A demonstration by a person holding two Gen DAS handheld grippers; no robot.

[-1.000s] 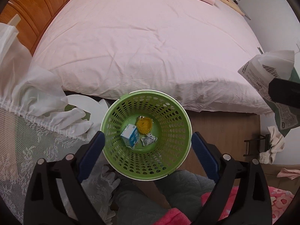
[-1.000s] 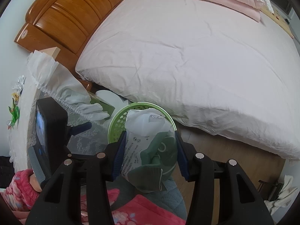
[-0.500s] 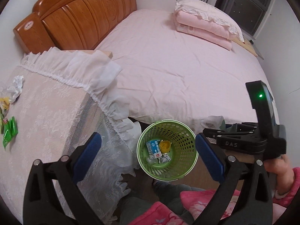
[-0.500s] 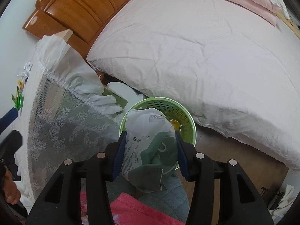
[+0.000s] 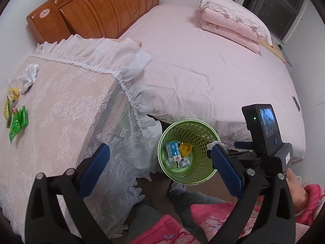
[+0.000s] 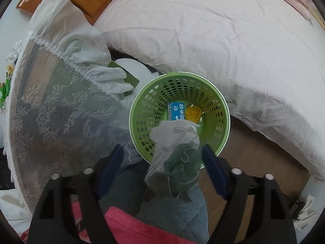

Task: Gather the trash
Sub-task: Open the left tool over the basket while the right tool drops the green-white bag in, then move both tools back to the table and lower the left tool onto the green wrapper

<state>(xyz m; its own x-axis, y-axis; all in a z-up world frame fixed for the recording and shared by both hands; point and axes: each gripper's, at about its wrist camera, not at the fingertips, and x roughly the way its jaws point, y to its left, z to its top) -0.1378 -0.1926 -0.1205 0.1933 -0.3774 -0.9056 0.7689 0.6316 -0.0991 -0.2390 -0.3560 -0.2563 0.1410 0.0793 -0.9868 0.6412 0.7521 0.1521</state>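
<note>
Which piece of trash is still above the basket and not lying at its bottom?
The white-and-green wrapper, between the opening right gripper's fingers over the green basket. The blue carton and yellow wrapper lie on the bottom.

The basket (image 5: pixel 189 152) stands on the floor between the bed (image 5: pixel 203 71) and the covered table (image 5: pixel 61 105), trash inside.

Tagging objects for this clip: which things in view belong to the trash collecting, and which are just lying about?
Part of the job:
- green basket, holding a blue carton
- white-and-green wrapper between the opening jaws of the right gripper
- crumpled paper and green packets on the lace-covered table

Just lying about:
- bed
- folded pink quilt
- wooden headboard
</note>
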